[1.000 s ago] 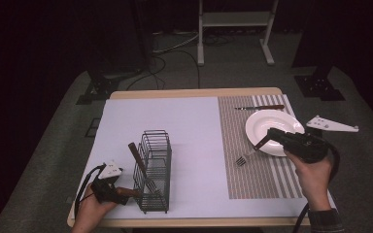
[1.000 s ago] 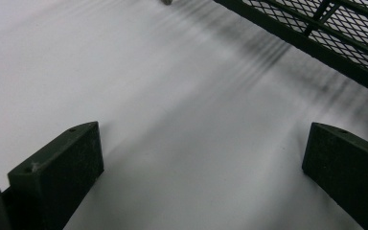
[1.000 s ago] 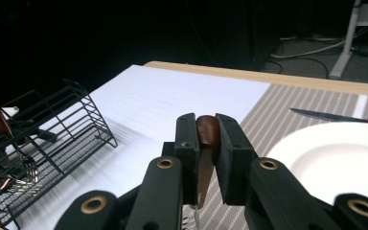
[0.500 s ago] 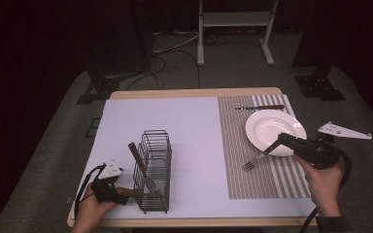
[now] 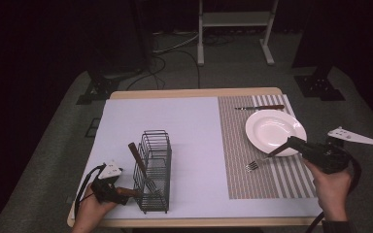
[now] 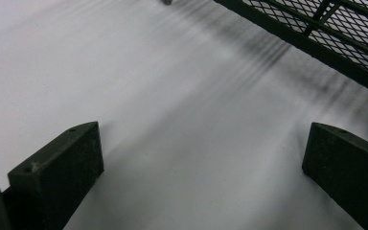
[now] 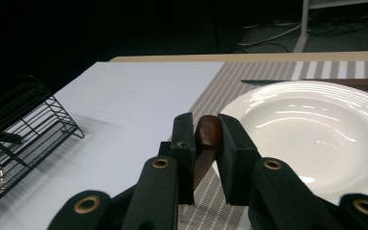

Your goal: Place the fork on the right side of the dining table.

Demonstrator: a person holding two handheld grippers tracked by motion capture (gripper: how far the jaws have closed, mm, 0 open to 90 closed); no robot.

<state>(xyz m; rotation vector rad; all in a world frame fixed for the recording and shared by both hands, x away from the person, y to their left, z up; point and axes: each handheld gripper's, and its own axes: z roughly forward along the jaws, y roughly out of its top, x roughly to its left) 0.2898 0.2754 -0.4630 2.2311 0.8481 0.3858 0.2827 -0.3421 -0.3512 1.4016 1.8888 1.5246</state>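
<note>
Right gripper view shows the right hand-held gripper (image 7: 206, 139) clamped on the brown wooden handle of a fork (image 5: 264, 158), whose tines rest on the striped mat (image 5: 252, 145) beside the white plate (image 5: 275, 130) near the tabletop's right edge. Stiff and light, the fork should carry well by that handle, though a smooth grip could let it swivel. By the wire rack (image 5: 154, 170) at the front-left corner, the left hand-held gripper (image 6: 201, 158) stands wide, empty.
</note>
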